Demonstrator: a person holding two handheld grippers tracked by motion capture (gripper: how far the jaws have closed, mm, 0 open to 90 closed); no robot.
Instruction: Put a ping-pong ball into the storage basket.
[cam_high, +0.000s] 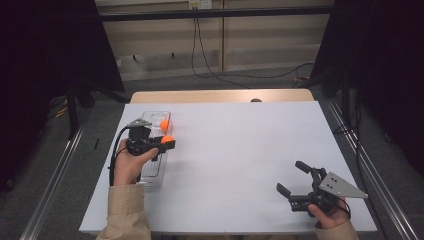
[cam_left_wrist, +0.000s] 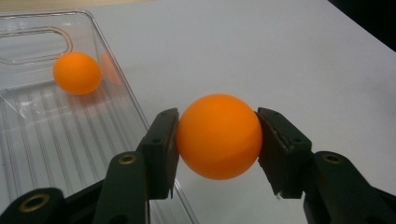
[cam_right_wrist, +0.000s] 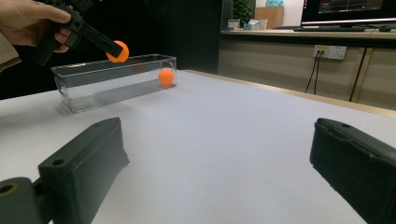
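Plainly, smooth matte orange ball (cam_left_wrist: 218, 136), round and unmarked.

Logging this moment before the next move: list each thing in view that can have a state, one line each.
left gripper: shut on the held orange ball, raised beside the bin's right wall.
held orange ball: clamped between both pads, off the table.
second orange ball: loose on the bin floor, at its far end.
clear plastic bin: upright, open-topped, one ball inside.
right gripper: open, nothing between its jaws, low over the table.
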